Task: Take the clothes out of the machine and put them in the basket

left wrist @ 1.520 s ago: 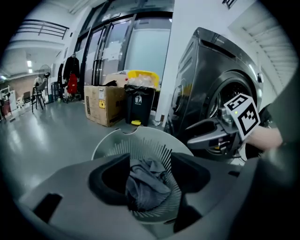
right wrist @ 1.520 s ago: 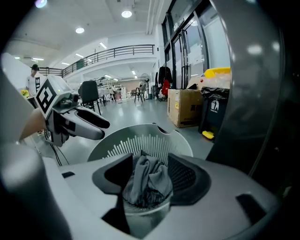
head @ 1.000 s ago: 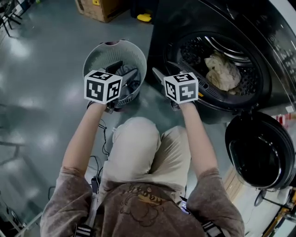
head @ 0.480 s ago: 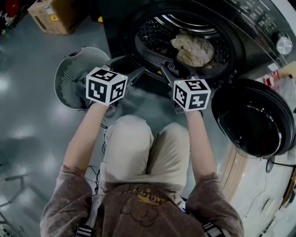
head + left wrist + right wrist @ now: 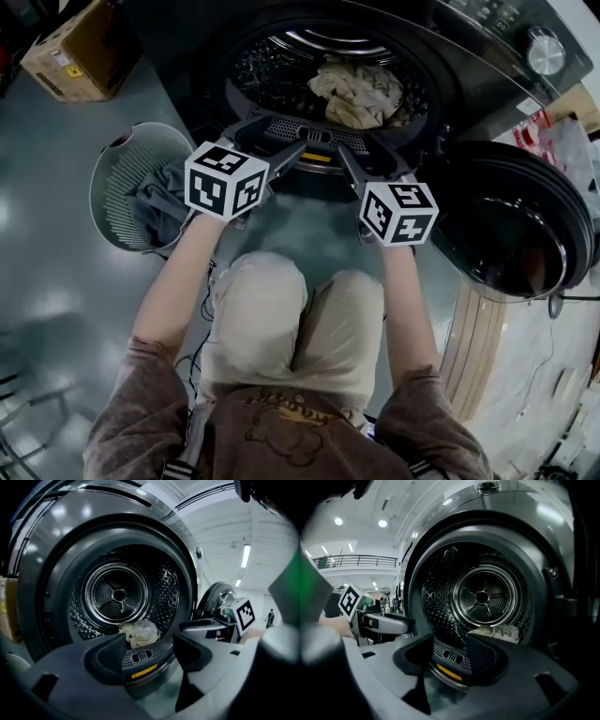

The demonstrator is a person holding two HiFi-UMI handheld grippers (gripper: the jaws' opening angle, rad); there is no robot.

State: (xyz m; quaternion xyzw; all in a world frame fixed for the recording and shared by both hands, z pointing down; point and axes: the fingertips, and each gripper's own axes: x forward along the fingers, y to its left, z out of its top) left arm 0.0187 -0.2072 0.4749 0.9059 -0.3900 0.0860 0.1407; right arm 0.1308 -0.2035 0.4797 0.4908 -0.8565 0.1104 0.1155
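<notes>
Now at drum mouth: left hand-held gripper (image 5: 150,651) jaws opening, nothing between; right hand-held gripper (image 5: 449,656) spread, empty. Cream clothes (image 5: 356,89) low inside machine (image 5: 487,28) drum; grey garment (image 5: 164,202) in basket (image 5: 103,178)

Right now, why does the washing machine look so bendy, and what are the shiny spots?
Left gripper view: the wide lens bulges the machine into a curve, and a ceiling lamp blazes white. Right gripper view: the same bulge, with bright ceiling spots. Head view: pale glare lies on the floor, and the drum looks dim.
</notes>
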